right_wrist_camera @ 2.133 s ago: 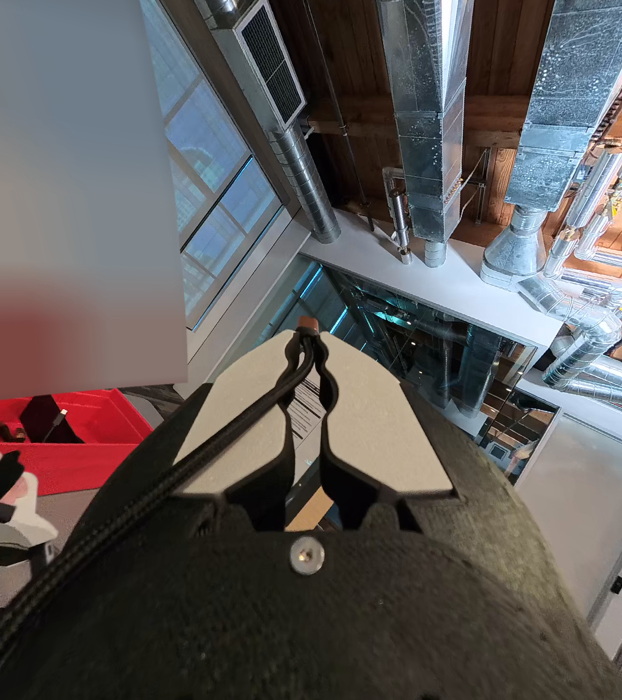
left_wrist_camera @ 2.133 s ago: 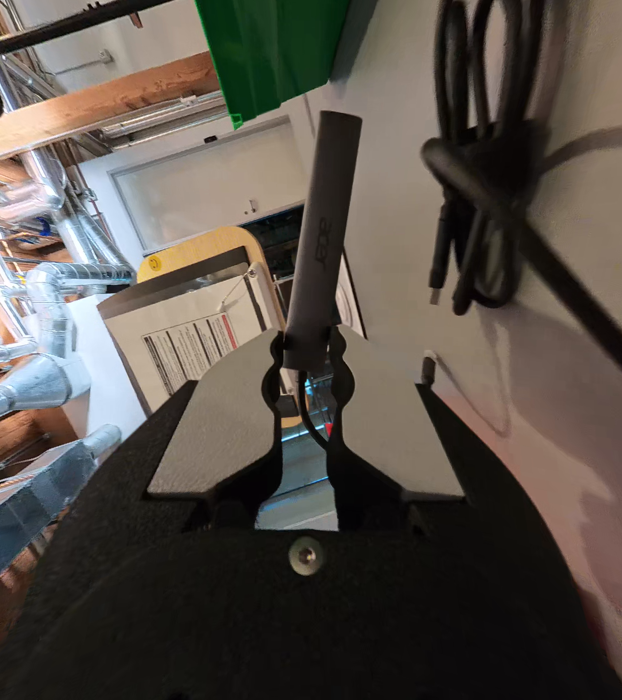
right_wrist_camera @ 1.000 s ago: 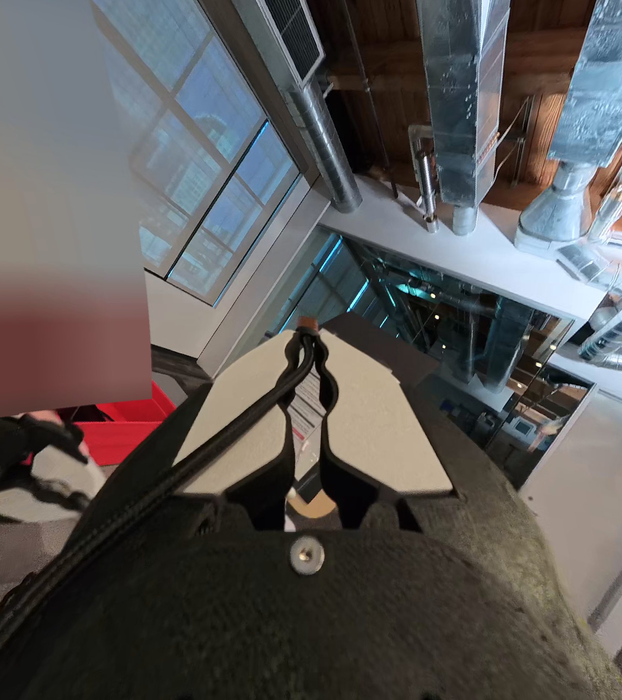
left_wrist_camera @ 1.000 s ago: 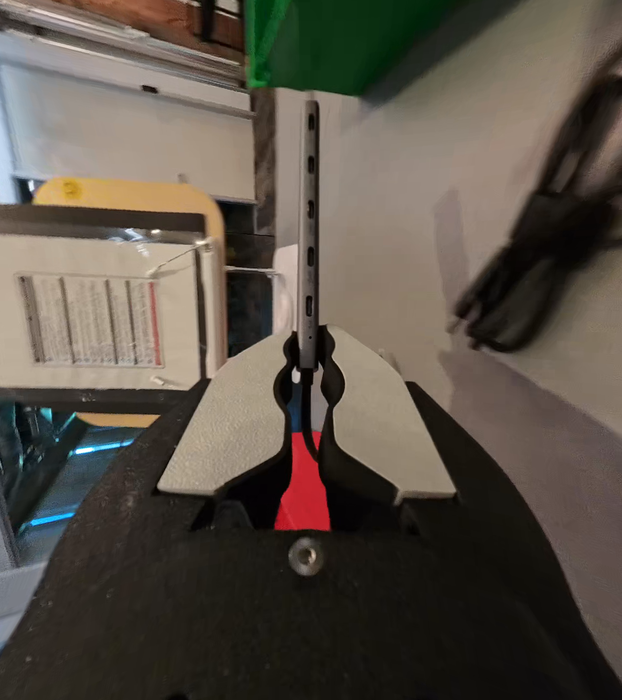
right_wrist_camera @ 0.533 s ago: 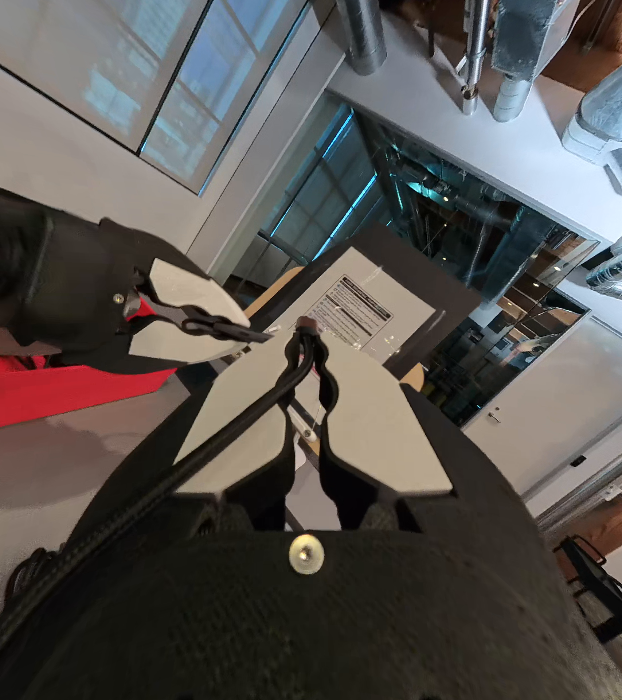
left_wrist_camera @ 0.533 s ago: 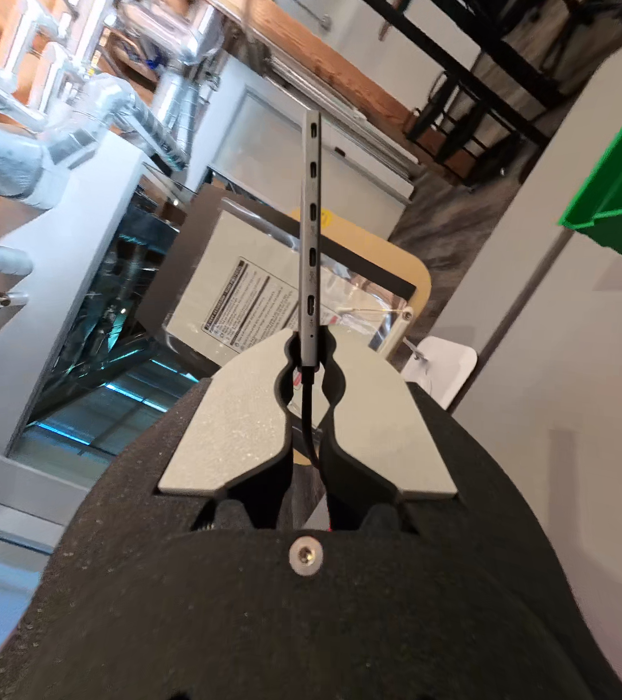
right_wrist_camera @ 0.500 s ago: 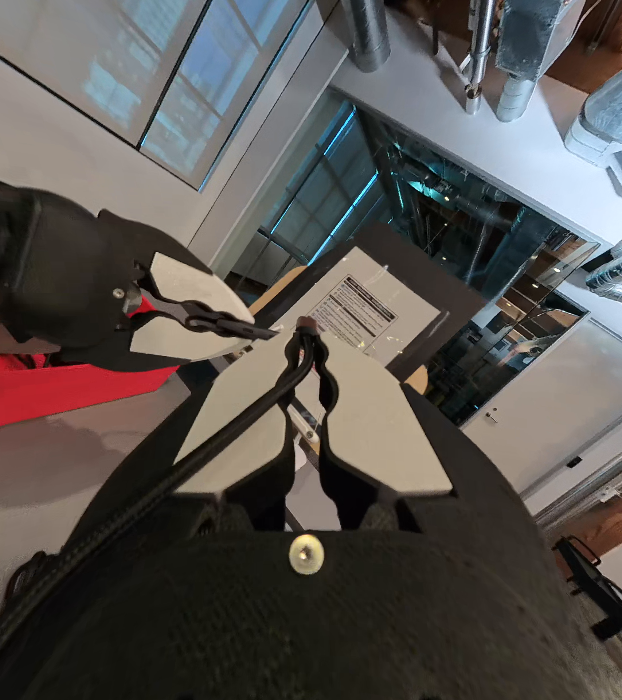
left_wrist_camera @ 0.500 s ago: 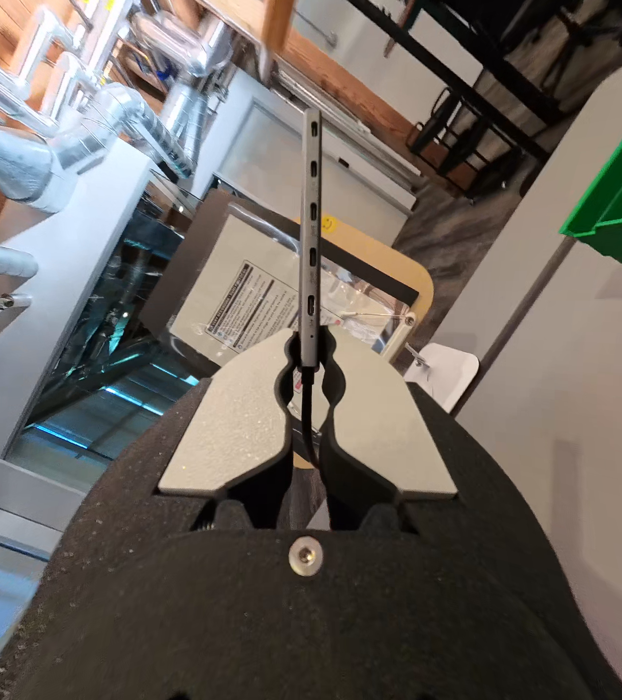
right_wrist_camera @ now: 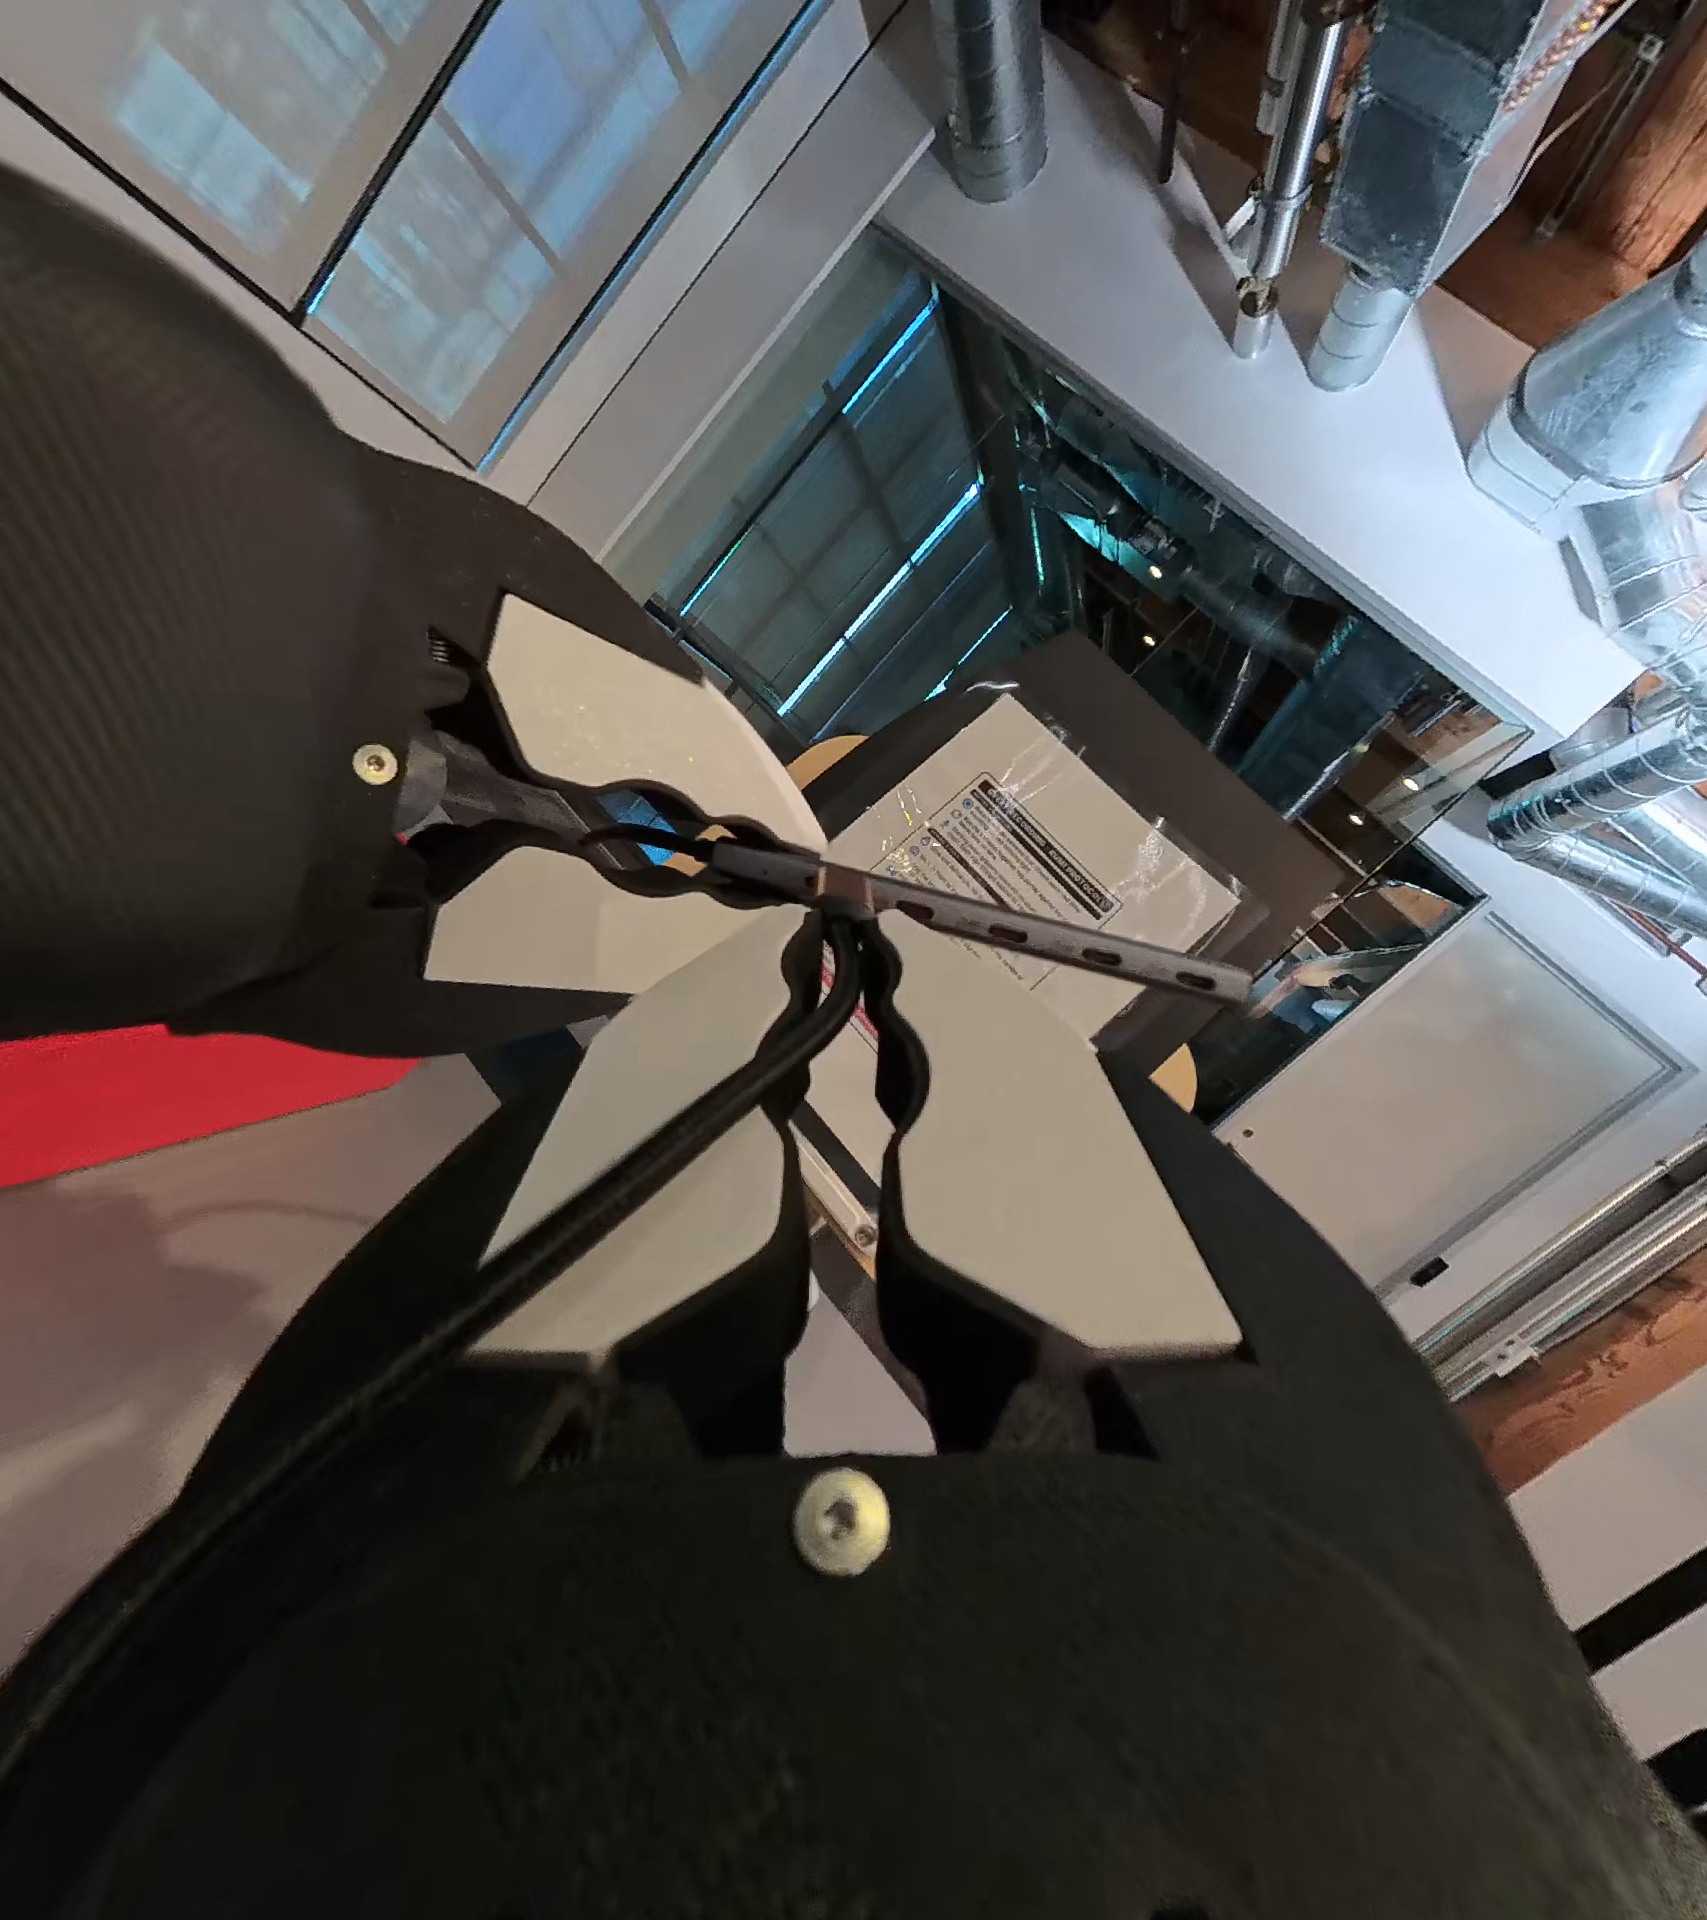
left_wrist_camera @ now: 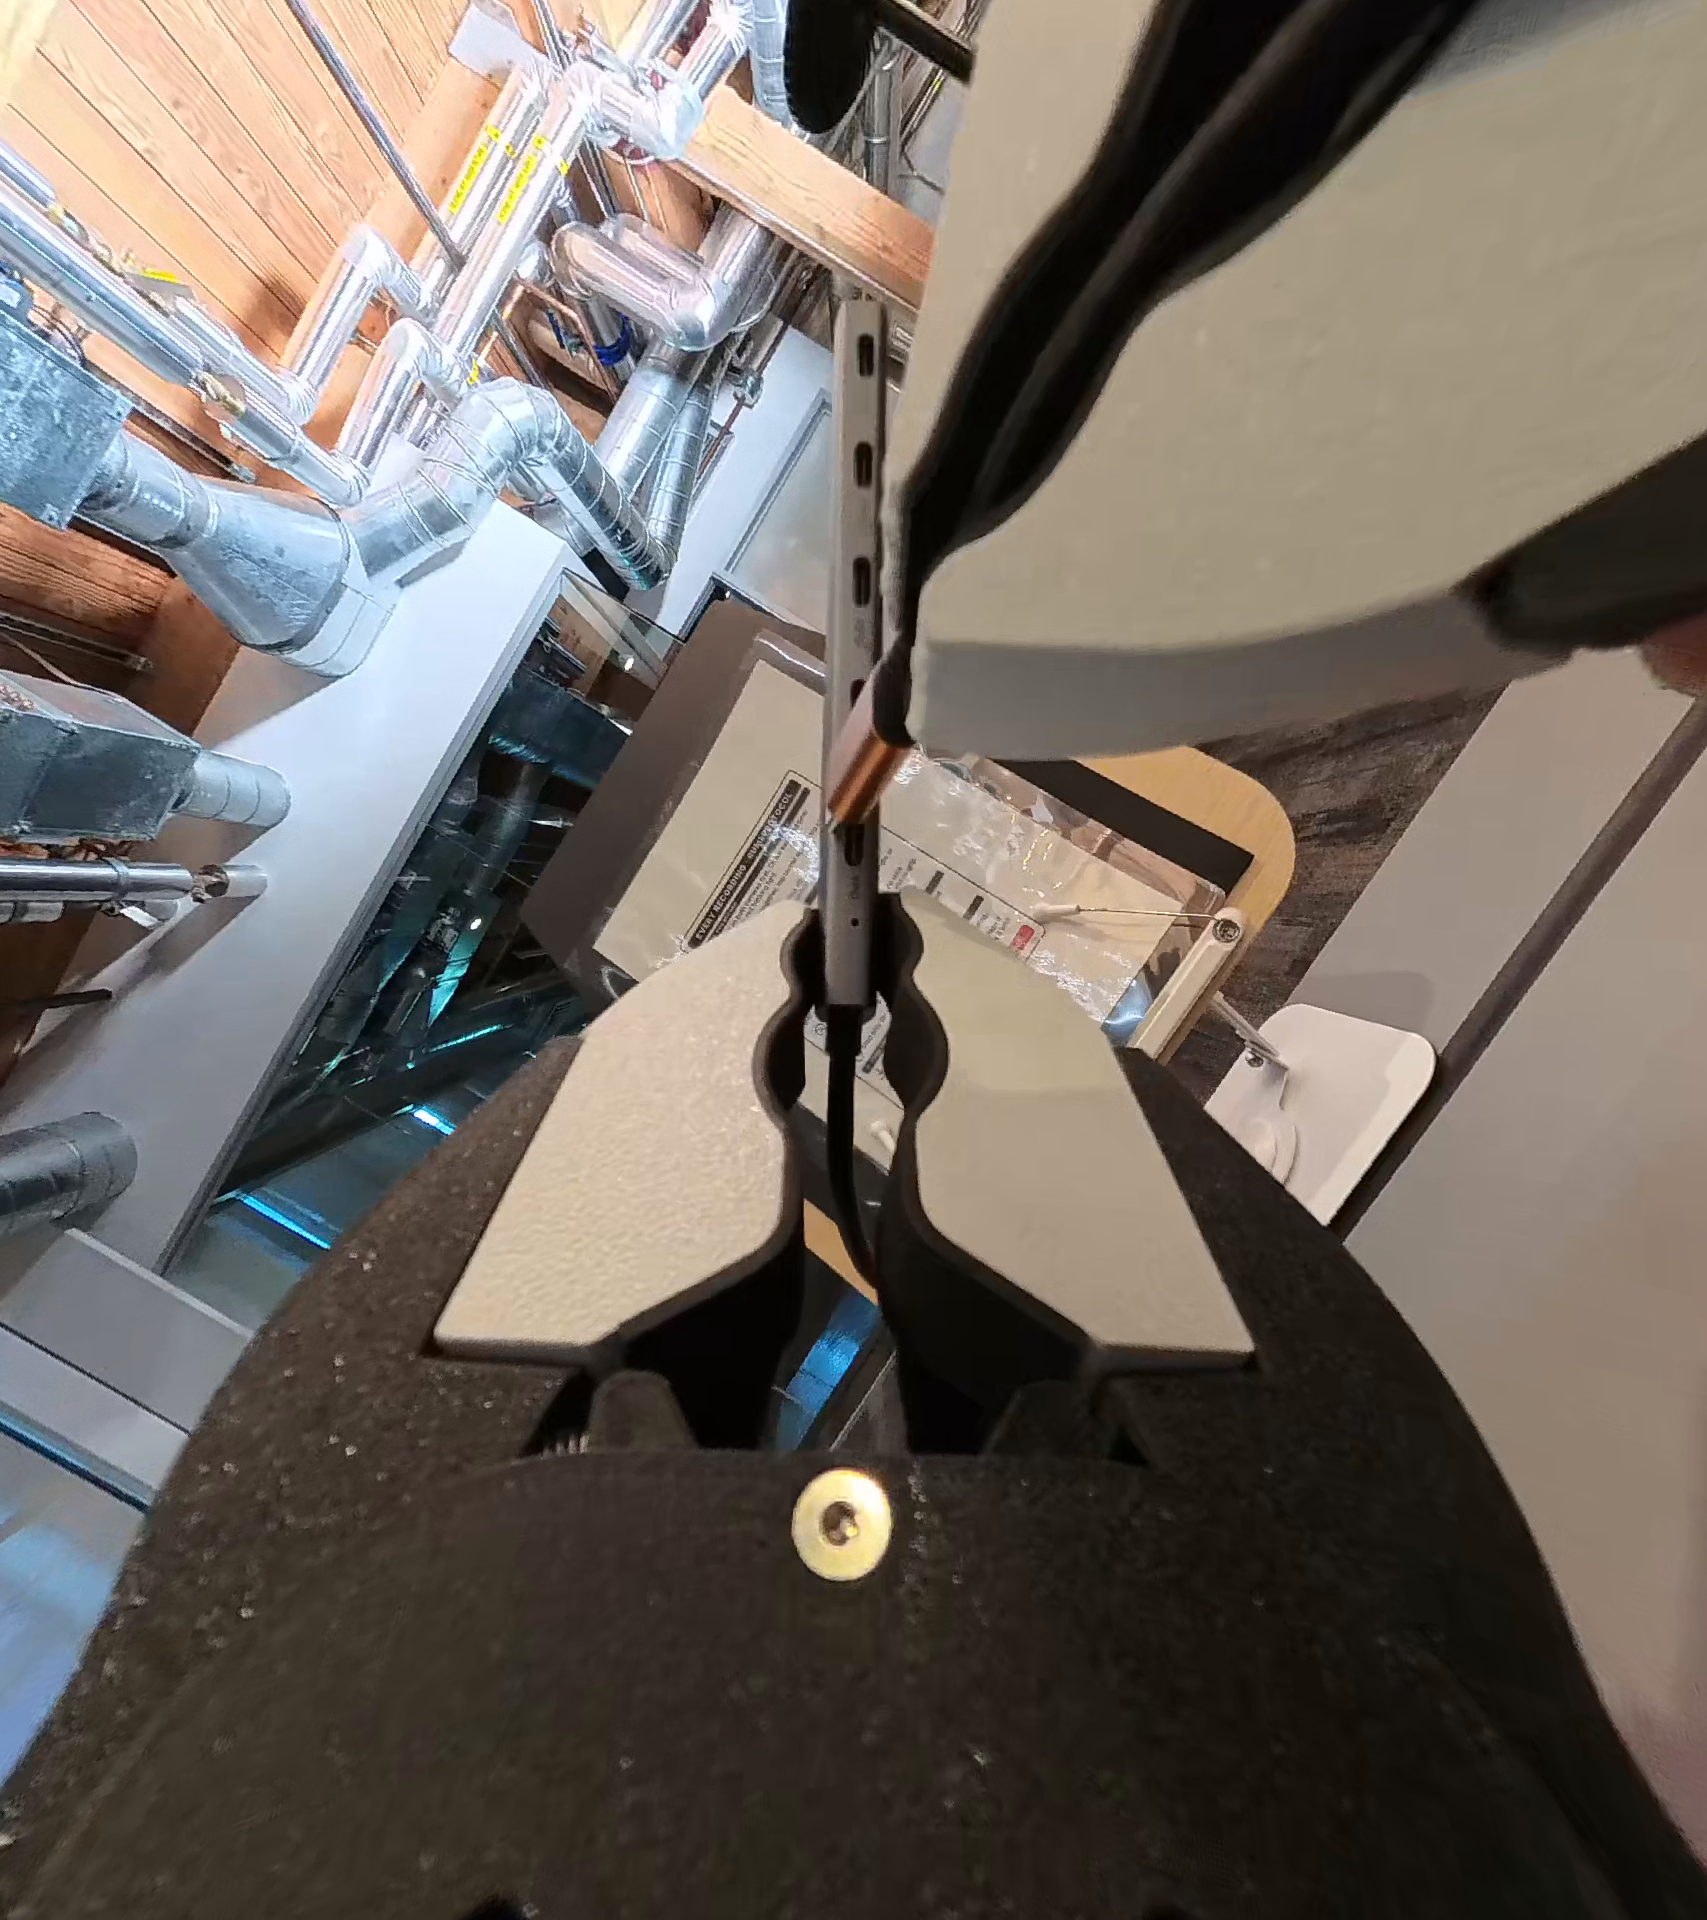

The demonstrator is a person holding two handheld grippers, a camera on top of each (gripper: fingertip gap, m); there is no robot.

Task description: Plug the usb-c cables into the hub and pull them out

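Nearest, the left gripper [left_wrist_camera: 849, 935] is seen pinching the grey hub [left_wrist_camera: 857, 644] by its near end, edge-on and pointing away. Beyond, the right gripper [right_wrist_camera: 838, 920] is clamped on a black cable [right_wrist_camera: 620, 1174], its copper plug [left_wrist_camera: 861, 767] held against the hub's port edge.

silver ceiling ducts [left_wrist_camera: 236, 540], laminated sign [right_wrist_camera: 1025, 862], red bin [right_wrist_camera: 101, 1091]

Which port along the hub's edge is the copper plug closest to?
The copper plug points at the port nearest the left gripper, lowest on the hub; the other ports are farther up, away.
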